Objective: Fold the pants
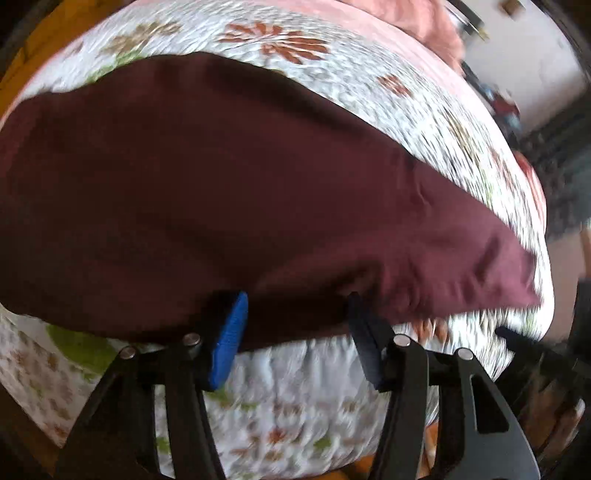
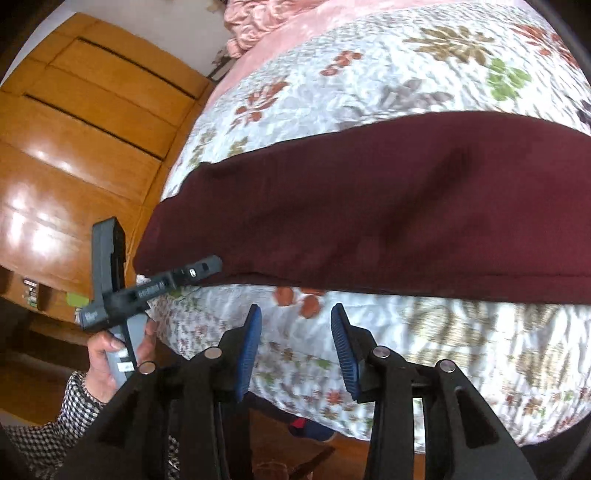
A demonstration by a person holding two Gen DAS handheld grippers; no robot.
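on bed [image 2: 424,74], pants [image 2: 369,206] lie crosswise; l gripper [image 1: 295,325] jaws straddle edge, r gripper [image 2: 295,339] apart.

The pants [image 2: 369,206] lie flat across the quilt [image 2: 369,81] on the bed, a blanket [image 2: 266,22] behind them.

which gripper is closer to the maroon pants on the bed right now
Left. The left gripper has its tips at the near edge of the maroon pants, jaws apart astride the hem. The right gripper hovers short of that edge, over bare floral quilt, jaws open and empty.

Both wrist views look down, close, sharing the pants [image 1: 221,184].
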